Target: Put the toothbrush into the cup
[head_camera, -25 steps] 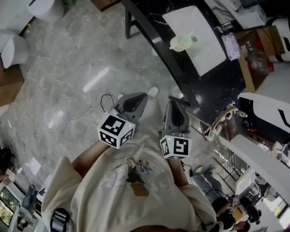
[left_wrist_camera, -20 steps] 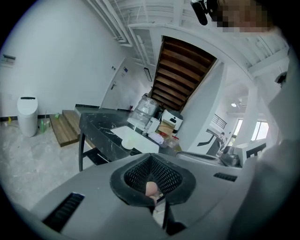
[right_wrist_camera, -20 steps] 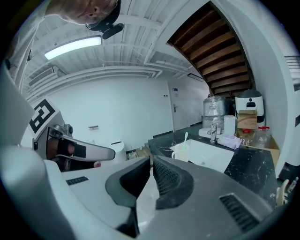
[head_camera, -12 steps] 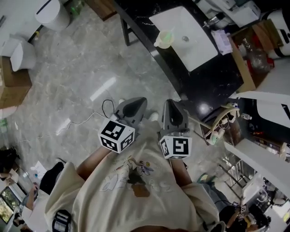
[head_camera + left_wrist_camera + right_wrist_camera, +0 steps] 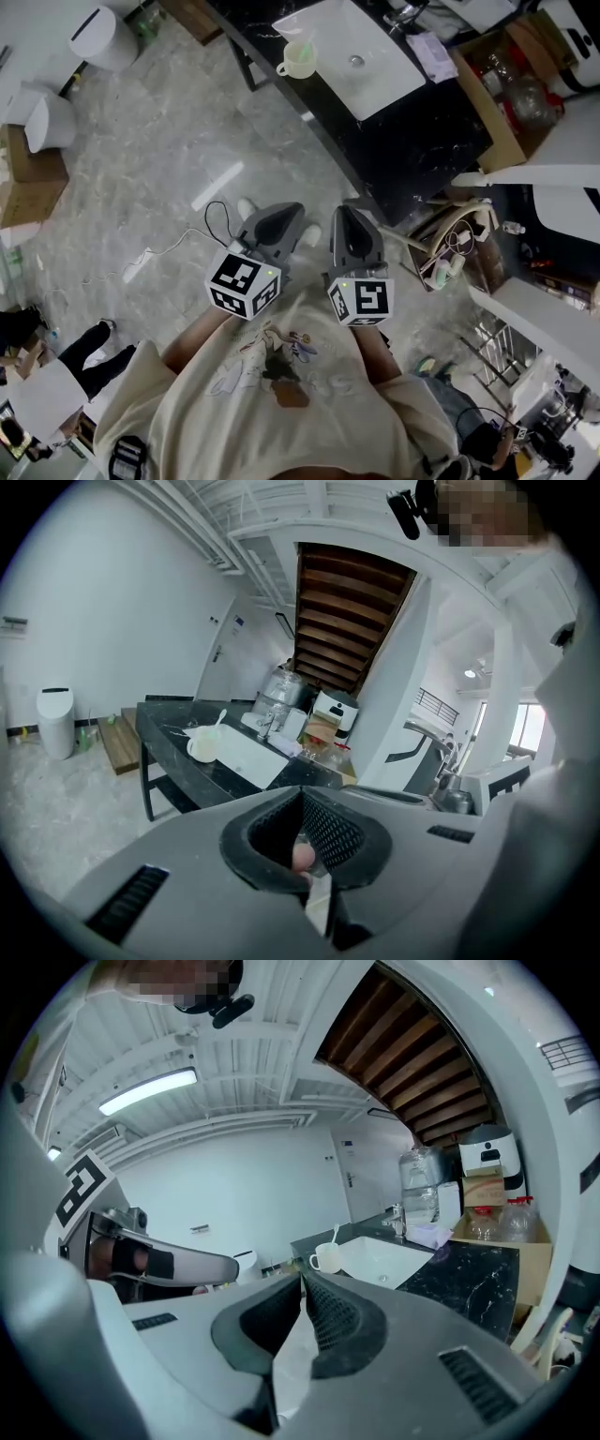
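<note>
A pale cup (image 5: 298, 59) stands on the black counter (image 5: 422, 131) beside a white sink (image 5: 361, 56), far ahead of both grippers. A white toothbrush (image 5: 218, 721) stands in the cup (image 5: 203, 746); the right gripper view shows the same toothbrush (image 5: 336, 1235) and cup (image 5: 325, 1258). My left gripper (image 5: 272, 225) and right gripper (image 5: 354, 234) are held side by side over the marble floor, close to the person's chest. Both are shut and hold nothing. In their own views the left gripper (image 5: 302, 792) and right gripper (image 5: 302, 1280) show jaw tips that meet.
A white toilet (image 5: 98, 37) stands at the top left and cardboard boxes (image 5: 28, 173) at the left edge. A thin cable (image 5: 164, 248) lies on the floor. A box of bottles (image 5: 525, 89) sits past the counter's right end. A person (image 5: 56, 394) stands at the lower left.
The counter with the cup and sink has slid up and to the left in the head view as I walk. Both grippers stay shut, side by side at the chest.
</note>
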Motion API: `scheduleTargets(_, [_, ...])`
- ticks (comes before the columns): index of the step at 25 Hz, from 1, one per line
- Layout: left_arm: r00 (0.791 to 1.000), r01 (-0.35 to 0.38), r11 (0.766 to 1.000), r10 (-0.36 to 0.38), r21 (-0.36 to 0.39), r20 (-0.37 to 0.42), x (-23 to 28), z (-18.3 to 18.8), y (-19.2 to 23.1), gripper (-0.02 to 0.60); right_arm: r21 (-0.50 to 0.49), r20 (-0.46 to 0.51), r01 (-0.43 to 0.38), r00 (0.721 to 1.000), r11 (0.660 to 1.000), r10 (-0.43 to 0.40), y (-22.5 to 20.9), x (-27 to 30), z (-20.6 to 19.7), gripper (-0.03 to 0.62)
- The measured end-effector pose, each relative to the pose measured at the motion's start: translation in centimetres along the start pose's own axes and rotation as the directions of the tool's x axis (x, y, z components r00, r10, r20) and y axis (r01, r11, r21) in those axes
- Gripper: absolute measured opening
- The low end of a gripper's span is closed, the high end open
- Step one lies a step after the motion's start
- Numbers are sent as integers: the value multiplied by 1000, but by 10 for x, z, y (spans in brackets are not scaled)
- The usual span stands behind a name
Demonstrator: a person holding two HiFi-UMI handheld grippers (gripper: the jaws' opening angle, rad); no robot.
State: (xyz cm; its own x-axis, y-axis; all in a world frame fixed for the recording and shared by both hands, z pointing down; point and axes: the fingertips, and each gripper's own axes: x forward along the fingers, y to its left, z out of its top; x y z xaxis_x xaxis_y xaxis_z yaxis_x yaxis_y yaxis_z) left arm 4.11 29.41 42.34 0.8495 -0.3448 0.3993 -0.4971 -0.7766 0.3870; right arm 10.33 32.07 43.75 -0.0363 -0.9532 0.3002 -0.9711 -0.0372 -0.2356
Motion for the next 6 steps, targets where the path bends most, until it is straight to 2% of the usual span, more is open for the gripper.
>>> scheduleTargets(6, [1000,12,1000,-12,0,11,24,-12,-39,3,-6,2,26,1000,1000,-26,-33,-40,-14,31])
